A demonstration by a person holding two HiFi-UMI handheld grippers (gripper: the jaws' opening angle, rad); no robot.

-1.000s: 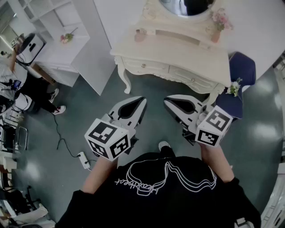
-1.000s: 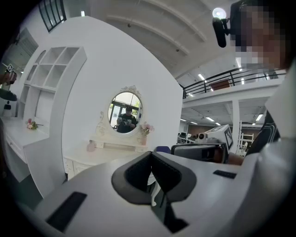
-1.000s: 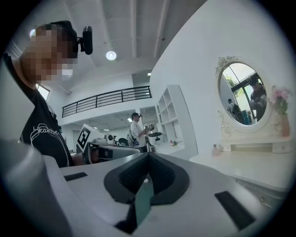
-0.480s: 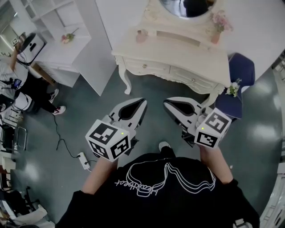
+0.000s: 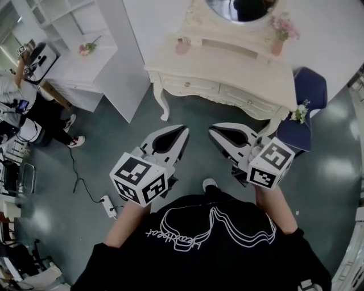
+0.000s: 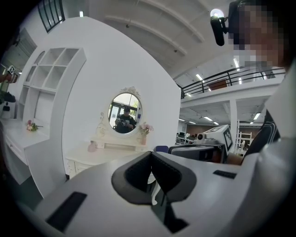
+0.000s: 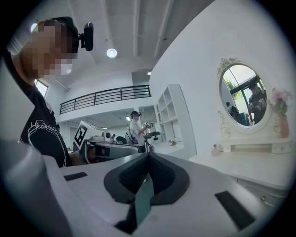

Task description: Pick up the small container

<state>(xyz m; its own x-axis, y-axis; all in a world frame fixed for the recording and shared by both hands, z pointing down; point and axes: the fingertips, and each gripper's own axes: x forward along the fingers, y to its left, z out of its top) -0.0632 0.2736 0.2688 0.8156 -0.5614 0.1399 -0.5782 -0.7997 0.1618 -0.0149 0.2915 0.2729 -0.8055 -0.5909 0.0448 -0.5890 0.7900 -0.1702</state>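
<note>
The small container is a pink bottle [image 5: 182, 45] standing at the left of the cream dressing table [image 5: 227, 74]. It also shows as a small pink bottle [image 6: 92, 146] under the oval mirror in the left gripper view, and far off to the right [image 7: 215, 150] in the right gripper view. My left gripper [image 5: 183, 129] and right gripper [image 5: 211, 129] are held side by side in front of my body, over the floor and well short of the table. Both are shut with nothing between the jaws [image 6: 151, 155] [image 7: 148, 156].
A pink vase of flowers [image 5: 277, 34] stands at the table's right end below the mirror [image 5: 239, 7]. A white shelf unit [image 5: 85, 51] stands at the left and a blue chair [image 5: 309, 91] at the right. A person [image 5: 23, 108] stands far left, and a power strip [image 5: 107, 204] lies on the floor.
</note>
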